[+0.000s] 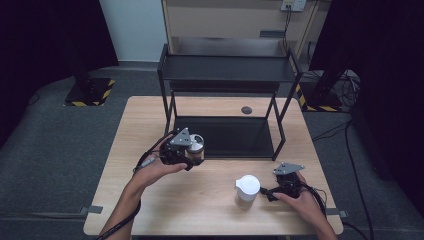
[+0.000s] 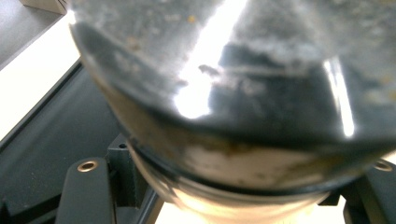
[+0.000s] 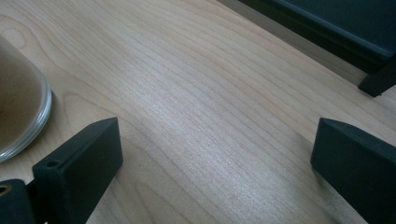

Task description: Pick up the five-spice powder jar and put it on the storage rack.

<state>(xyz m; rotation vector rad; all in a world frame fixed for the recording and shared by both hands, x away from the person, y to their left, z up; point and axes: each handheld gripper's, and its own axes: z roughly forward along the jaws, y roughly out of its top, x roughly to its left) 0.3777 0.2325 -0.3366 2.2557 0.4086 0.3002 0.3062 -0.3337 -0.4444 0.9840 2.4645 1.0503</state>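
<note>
My left gripper (image 1: pixel 192 152) is shut on a small jar (image 1: pixel 196 145) with a pale lid, held above the table at the front left corner of the black rack's lower shelf (image 1: pixel 235 136). In the left gripper view the jar (image 2: pixel 233 93) looms very close and blurred, with the black jaws on either side of it. A second jar (image 1: pixel 247 189) with a white lid stands on the table near the front. Just right of that jar my right gripper (image 1: pixel 270 192) rests low on the table, open, with bare wood between its fingers (image 3: pixel 79 163). The jar's glass edge (image 3: pixel 18 107) sits beside its left jaw.
A black two-tier rack (image 1: pixel 225 70) stands at the back middle of the wooden table (image 1: pixel 150 125). A small dark round disc (image 1: pixel 246 110) lies on the table behind the lower shelf. Dark floor surrounds the table.
</note>
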